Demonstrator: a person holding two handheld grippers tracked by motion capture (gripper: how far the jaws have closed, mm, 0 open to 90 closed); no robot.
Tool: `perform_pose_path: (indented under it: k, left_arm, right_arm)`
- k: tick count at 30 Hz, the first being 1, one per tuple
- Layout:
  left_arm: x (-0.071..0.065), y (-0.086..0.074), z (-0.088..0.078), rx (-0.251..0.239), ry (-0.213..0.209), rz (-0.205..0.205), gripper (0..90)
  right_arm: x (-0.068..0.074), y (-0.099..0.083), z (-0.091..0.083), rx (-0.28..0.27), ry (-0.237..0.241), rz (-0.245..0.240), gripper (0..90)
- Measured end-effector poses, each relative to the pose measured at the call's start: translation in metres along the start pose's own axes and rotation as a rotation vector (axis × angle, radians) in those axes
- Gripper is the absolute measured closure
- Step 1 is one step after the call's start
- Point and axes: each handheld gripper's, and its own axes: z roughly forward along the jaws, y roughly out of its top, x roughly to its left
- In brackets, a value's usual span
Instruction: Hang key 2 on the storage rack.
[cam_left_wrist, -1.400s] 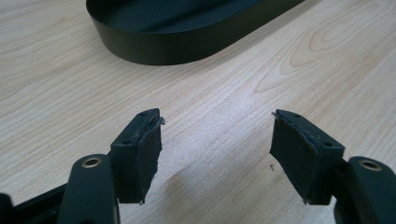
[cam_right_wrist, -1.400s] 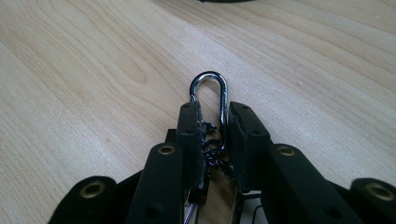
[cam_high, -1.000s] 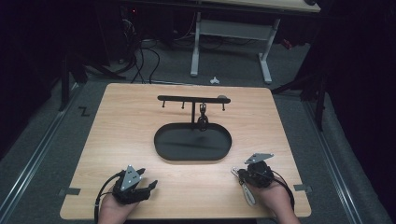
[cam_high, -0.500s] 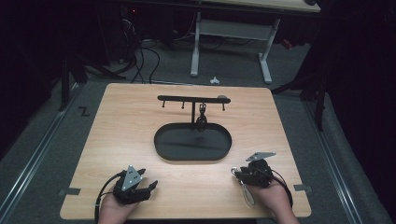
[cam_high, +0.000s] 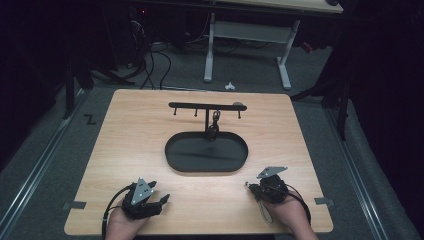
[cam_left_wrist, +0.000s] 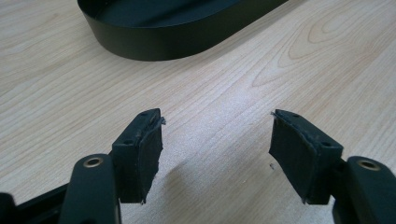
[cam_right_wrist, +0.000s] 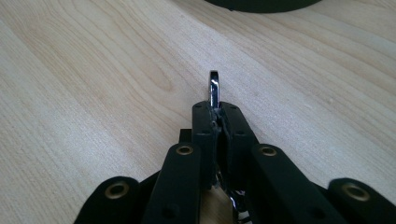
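Metal clasp (cam_right_wrist: 214, 87) pinched at frame centre of the right gripper view, its shiny loop poking past the tips of the right gripper (cam_right_wrist: 217, 112), jaws just re-clamped on it. Left gripper (cam_left_wrist: 215, 140) parted wide over bare wooden table (cam_high: 130, 135), grasping nothing. Black oval tray (cam_high: 206, 152) mid-frame, hook stand (cam_high: 207, 107) above it, keyring (cam_high: 214, 129) dangling there.

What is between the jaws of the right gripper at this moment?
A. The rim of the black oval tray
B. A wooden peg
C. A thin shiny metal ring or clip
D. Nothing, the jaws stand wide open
C: in the right gripper view the right gripper has its jaws pressed together on a thin shiny metal piece that sticks out past their tips, above the wooden table.
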Motion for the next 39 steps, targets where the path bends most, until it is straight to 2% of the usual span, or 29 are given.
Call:
perform_pose_path:
  k: [2,8,13,23,25,28,33,39]
  left_arm:
    - [0.0,0.0,0.0,-0.002,0.0,0.0,34.7]
    - [0.0,0.0,0.0,0.0,-0.001,0.002,34.6]
    - [0.0,0.001,0.0,0.0,-0.001,0.003,34.6]
    - [0.0,0.001,-0.002,-0.006,0.001,0.002,34.6]
    - [-0.001,0.001,-0.002,-0.005,0.001,0.006,34.6]
    - [-0.001,0.001,-0.001,-0.009,-0.002,0.004,34.6]
    - [-0.002,0.001,-0.001,-0.012,-0.012,0.008,34.6]
    - [-0.004,0.002,-0.001,-0.015,-0.024,0.015,34.6]
  right_arm:
    - [-0.002,0.0,-0.001,0.002,-0.002,0.023,86.1]
    - [-0.006,-0.002,-0.003,-0.001,0.014,0.043,86.0]
    - [-0.007,-0.001,-0.012,-0.018,0.017,0.061,86.0]
    - [-0.006,0.003,-0.018,-0.003,0.022,0.069,86.0]
    - [-0.007,0.005,-0.021,0.013,0.019,0.073,86.0]
    - [-0.009,0.008,-0.027,0.065,0.006,0.073,86.0]
    - [-0.017,0.015,-0.041,0.131,0.007,0.122,86.0]
    - [-0.016,0.028,-0.061,0.158,0.0,0.138,86.0]
